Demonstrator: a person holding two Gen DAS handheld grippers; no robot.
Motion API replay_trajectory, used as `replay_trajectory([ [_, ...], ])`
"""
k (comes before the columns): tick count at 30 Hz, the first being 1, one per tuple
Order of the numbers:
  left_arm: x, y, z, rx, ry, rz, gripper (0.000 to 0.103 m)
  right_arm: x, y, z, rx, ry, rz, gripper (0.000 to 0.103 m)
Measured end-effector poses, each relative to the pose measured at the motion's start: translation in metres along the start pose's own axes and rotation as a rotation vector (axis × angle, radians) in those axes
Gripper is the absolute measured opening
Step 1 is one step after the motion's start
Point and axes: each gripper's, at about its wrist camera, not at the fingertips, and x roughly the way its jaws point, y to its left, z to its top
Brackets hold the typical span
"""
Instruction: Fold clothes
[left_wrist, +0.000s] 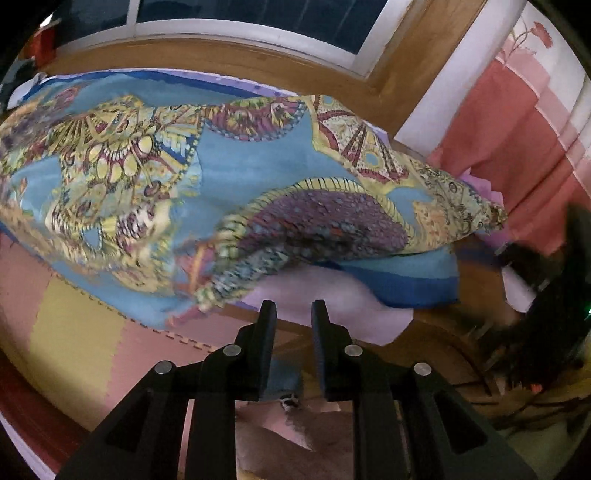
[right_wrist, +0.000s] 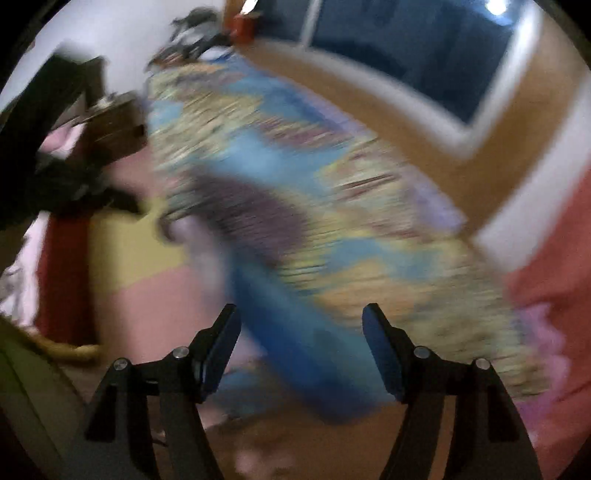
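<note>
Patterned cloth (left_wrist: 207, 192) in blue, yellow and purple lies spread in loose billows across a pink-and-yellow quilt (left_wrist: 74, 332) on the bed, below a wood-framed window (left_wrist: 258, 22), one edge already turned over on itself. Left gripper (left_wrist: 293, 314) hangs just short of the near hem, fingers narrowly parted and pinching nothing. Right gripper (right_wrist: 301, 317), in a blurred view, is spread wide over the blue border. Whichever fold comes next would go best with both grippers pinching matching corners, drawing the fabric taut, and laying edge on edge before letting go.
</note>
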Motion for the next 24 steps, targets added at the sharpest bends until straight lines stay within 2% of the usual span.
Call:
replay_trajectory([
  [2,-0.004,0.009,0.004,0.022,-0.004,0.002,0.021,0.023,0.016,0.007,0.017,0.021,-0.001,0.067],
  [6,0.003,0.030,0.003,0.030,0.036,-0.017,0.021,0.072,0.017,0.024,0.092,0.055,-0.033,0.067],
  [8,0.004,0.038,0.001,0.033,0.051,-0.026,0.021,0.083,0.011,0.030,0.138,0.050,-0.050,0.066],
  [12,-0.001,0.050,0.003,0.039,0.046,-0.037,0.021,0.092,-0.004,0.039,0.233,0.043,-0.014,0.062],
  [13,-0.002,0.054,0.009,0.043,0.032,-0.028,0.021,0.094,-0.007,0.040,0.252,0.045,0.013,0.053],
  [15,-0.005,0.061,0.022,0.049,0.005,-0.008,0.021,0.094,-0.012,0.044,0.278,0.060,0.055,0.022],
  [16,-0.006,0.065,0.028,0.052,-0.009,0.002,0.021,0.094,-0.014,0.047,0.287,0.082,0.080,0.001],
  [17,-0.007,0.069,0.034,0.056,-0.023,0.011,0.021,0.093,-0.015,0.049,0.292,0.099,0.085,0.001],
  [21,-0.012,0.083,0.060,0.069,-0.077,0.051,0.021,0.055,-0.002,0.045,0.203,0.109,-0.075,0.000],
  [24,-0.016,0.094,0.079,0.079,-0.119,0.080,0.021,0.013,-0.006,0.029,0.215,0.128,-0.181,0.000],
])
